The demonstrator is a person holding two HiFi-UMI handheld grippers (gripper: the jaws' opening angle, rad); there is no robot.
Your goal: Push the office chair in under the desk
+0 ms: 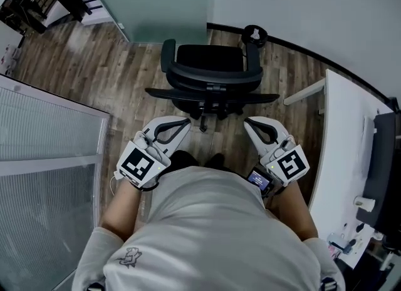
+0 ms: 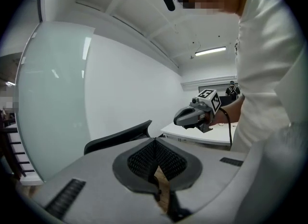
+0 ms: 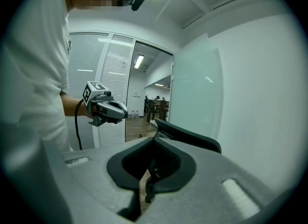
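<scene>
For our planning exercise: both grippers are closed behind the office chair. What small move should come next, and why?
Probably ease both forward against the back of the office chair. The left gripper and right gripper are shut and seem to stop short of it, while the desk lies off to the right, so contact must precede any push.

— What sort of place is this?
— An office. A black office chair (image 1: 210,77) stands on a wood-plank floor (image 1: 81,77). A white bench (image 1: 341,139) has a monitor (image 1: 383,158) along its right edge. There's a frosted glass partition (image 1: 150,2) and slatted blinds (image 1: 44,127).
</scene>
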